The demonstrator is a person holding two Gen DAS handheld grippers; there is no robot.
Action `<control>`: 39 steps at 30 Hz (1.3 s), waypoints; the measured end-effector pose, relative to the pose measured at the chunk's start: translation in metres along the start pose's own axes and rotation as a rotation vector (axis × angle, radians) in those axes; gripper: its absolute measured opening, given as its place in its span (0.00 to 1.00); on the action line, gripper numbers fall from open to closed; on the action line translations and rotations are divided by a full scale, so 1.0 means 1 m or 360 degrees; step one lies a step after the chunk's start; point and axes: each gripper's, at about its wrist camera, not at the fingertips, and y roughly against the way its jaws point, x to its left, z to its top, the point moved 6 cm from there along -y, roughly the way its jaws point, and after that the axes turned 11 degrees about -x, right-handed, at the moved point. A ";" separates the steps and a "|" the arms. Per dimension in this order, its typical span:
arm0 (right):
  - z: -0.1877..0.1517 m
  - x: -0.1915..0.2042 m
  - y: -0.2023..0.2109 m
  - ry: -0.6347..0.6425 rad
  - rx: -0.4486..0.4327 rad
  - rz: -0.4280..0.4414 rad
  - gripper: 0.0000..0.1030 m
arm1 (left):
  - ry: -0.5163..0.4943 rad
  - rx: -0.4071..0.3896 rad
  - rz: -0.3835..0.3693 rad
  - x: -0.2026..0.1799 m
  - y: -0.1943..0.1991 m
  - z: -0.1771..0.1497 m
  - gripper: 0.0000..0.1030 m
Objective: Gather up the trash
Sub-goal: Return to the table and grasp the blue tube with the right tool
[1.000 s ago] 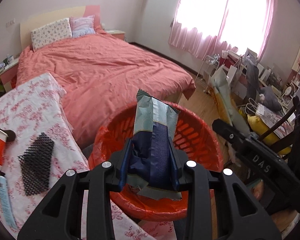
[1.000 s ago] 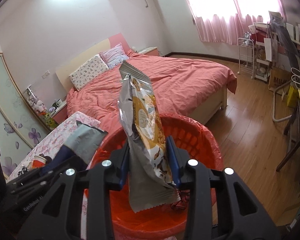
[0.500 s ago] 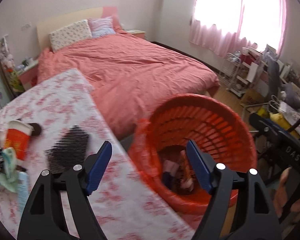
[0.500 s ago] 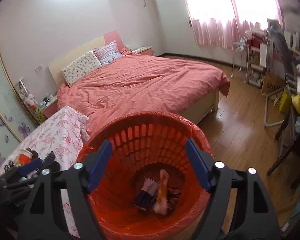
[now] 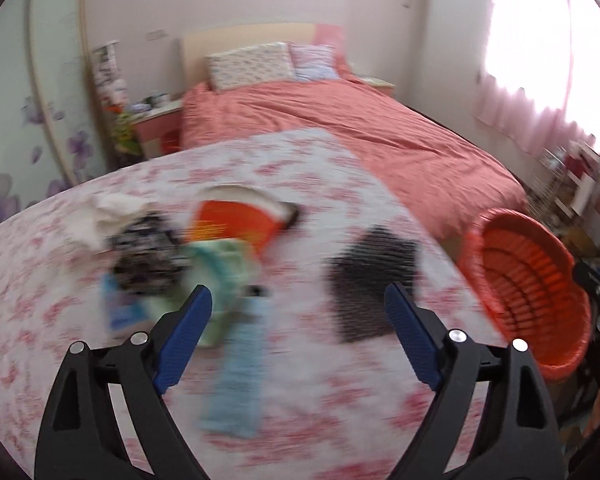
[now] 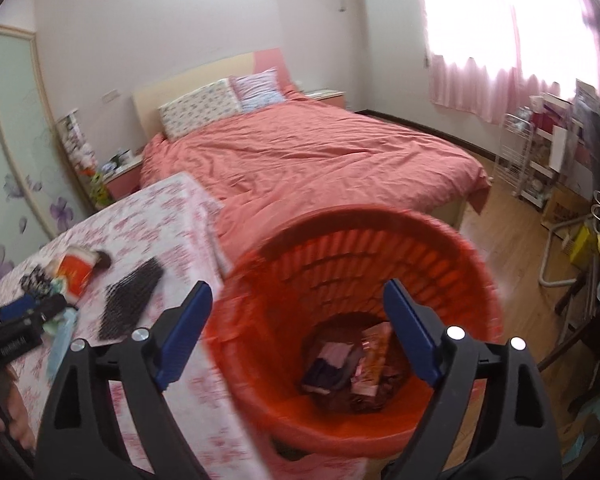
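My left gripper [image 5: 298,298] hovers over the floral-cloth table [image 5: 340,408], its jaws opening with nothing between them. Ahead of it lie a light blue wrapper [image 5: 240,364], a crumpled green piece [image 5: 220,272], a red paper cup [image 5: 236,220], a black mesh piece [image 5: 374,280] and a white tissue [image 5: 108,216], all blurred. The orange basket [image 5: 532,280] stands off the table's right edge. My right gripper [image 6: 297,293] hangs above the basket [image 6: 360,248], its jaws also opening and empty. Dropped wrappers [image 6: 352,364] lie at the basket's bottom.
A bed with a salmon cover [image 6: 308,160] fills the room behind the table and basket. A nightstand [image 5: 156,124] stands left of it. Shelves and clutter [image 6: 560,160] line the right wall, with wooden floor [image 6: 512,240] between them and the basket.
Both grippers have opened and let go of their wrappers, which now lie in the basket. The left gripper has swung left from the basket to the table's trash. The right one stays over the basket.
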 end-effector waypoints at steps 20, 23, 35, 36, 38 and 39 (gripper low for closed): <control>-0.060 0.230 -0.028 0.0278 0.0252 0.0473 0.63 | 0.0315 0.0059 0.0422 0.185 0.017 -0.043 0.98; -0.074 0.258 -0.039 0.0311 0.0321 0.0495 0.56 | 0.0326 0.0066 0.0440 0.197 0.018 -0.047 0.98; -0.088 0.262 -0.054 0.0372 0.0384 0.0348 0.27 | 0.0321 0.0082 0.0289 0.185 0.004 -0.050 0.98; -0.087 0.256 -0.055 0.0357 0.0382 0.0330 0.27 | 0.0309 0.0081 0.0271 0.179 0.002 -0.049 0.98; -0.085 0.249 -0.056 0.0323 0.0386 0.0320 0.27 | 0.0281 0.0081 0.0244 0.167 -0.004 -0.046 0.98; -0.085 0.247 -0.057 0.0314 0.0389 0.0321 0.27 | 0.0266 0.0084 0.0230 0.161 -0.007 -0.045 0.98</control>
